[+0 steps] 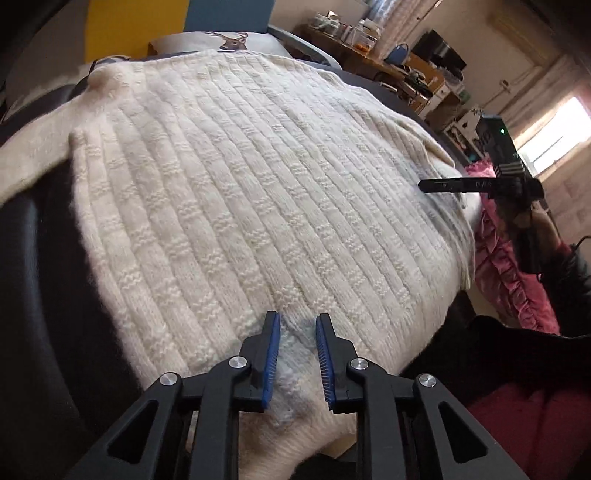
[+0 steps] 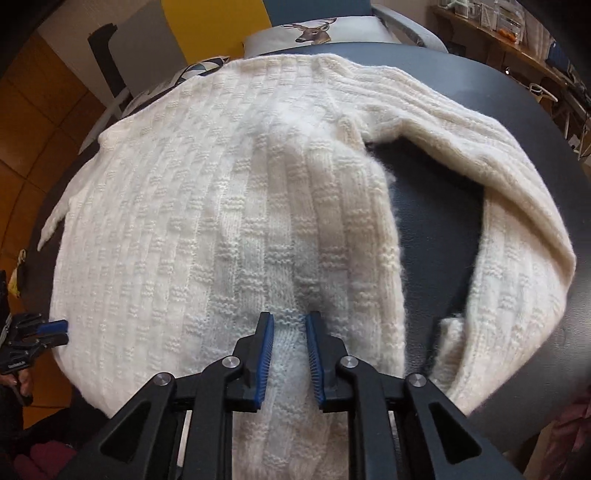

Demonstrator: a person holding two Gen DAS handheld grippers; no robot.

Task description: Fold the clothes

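Ahead of the grippers: a dark round table (image 2: 480, 74), then a cushion with a deer print (image 2: 314, 29) on a grey chair (image 2: 406, 22). Behind them, a wall with yellow (image 1: 136, 26) and blue panels (image 1: 229, 14). To the right: a cluttered wooden desk (image 1: 388, 62), curtains and a bright window (image 1: 554, 133).

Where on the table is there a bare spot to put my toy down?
One bare dark patch of table sits between the sweater body and its curled sleeve. Another dark strip runs along the sweater's other side. The middle is all covered by sweater.
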